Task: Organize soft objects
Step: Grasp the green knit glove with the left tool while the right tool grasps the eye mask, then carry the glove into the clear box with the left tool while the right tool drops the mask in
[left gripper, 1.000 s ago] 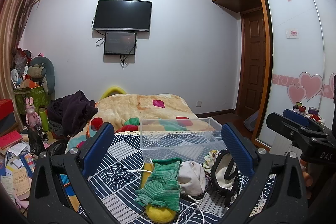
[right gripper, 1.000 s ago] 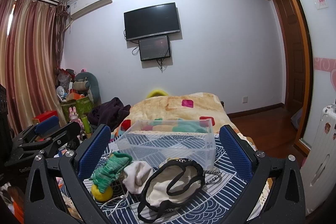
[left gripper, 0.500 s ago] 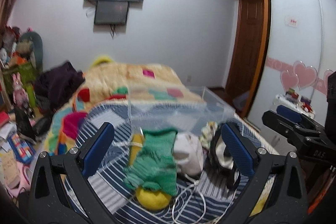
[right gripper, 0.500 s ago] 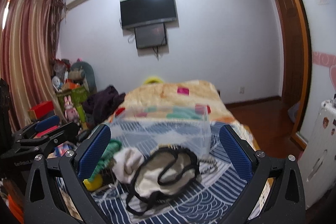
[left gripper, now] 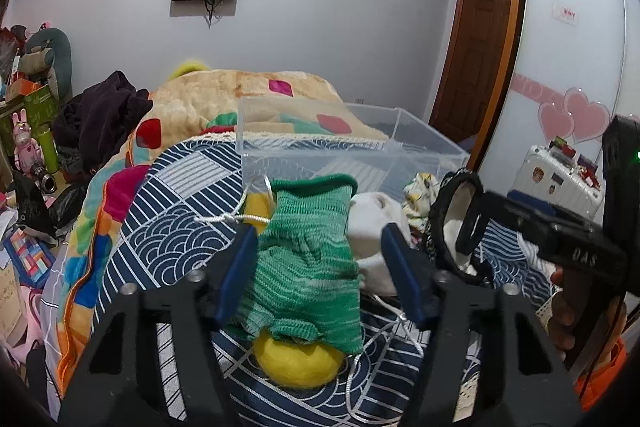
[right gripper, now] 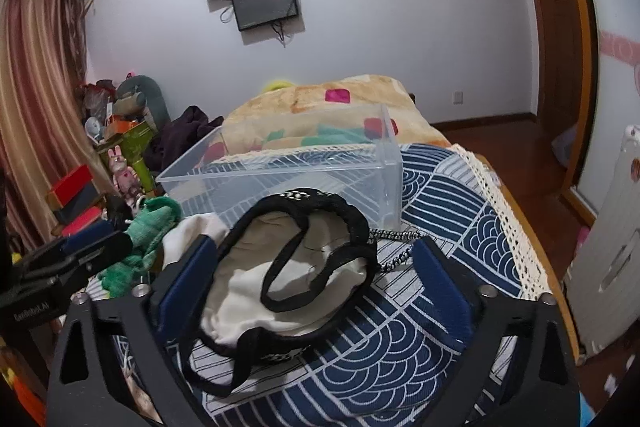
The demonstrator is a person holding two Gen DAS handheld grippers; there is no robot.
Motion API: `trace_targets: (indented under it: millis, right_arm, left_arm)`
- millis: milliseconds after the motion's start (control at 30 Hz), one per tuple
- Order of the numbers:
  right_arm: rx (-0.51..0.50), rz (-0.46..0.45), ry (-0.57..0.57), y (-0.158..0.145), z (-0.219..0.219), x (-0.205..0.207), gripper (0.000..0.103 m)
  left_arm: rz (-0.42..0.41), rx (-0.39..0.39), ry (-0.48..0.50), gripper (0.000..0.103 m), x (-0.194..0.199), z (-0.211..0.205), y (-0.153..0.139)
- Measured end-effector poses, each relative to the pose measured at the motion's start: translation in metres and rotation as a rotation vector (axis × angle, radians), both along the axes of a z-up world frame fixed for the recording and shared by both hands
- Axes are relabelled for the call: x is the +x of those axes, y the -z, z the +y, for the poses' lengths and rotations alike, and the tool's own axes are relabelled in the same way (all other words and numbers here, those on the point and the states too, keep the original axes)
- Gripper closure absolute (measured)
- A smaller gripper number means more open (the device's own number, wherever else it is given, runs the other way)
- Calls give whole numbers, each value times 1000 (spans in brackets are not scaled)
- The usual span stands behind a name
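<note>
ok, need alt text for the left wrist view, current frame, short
The left gripper is open, its blue fingers on either side of a green knit glove that lies over a yellow ball on a navy patterned bedspread. Behind the glove are a white soft item and an empty clear plastic bin; the right gripper reaches in by a black-trimmed bag.

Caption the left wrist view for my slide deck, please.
Open left gripper straddles a green glove draped over a yellow ball, clear bin behind.
</note>
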State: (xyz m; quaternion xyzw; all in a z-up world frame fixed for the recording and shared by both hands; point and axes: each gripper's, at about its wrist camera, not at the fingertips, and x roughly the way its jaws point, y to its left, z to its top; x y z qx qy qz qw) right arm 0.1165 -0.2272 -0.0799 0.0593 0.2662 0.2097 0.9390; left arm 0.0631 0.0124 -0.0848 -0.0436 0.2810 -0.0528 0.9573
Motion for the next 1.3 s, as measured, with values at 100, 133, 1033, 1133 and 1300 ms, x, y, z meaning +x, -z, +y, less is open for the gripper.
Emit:
trace_targets:
  millis: [100, 133, 1033, 1133, 1300]
  right_arm:
    - [-17, 4, 13, 1, 4, 7, 17]
    - [-23, 11, 13, 2, 5, 9, 19]
    - [32, -86, -23, -28, -3, 2, 96]
    - [39, -109, -18, -34, -4, 0, 96]
    - [38, -164, -10, -51, -5, -1, 96]
  left_arm:
    - [22, 14, -18, 55, 6, 1, 6]
    - [23, 16, -20, 56, 7, 1, 7]
    - [-152, -50, -22, 91, -24, 8, -39]
    - [-167, -45, -26, 91, -22, 11, -47]
    - [-187, -56, -16, 91, -9, 15, -62]
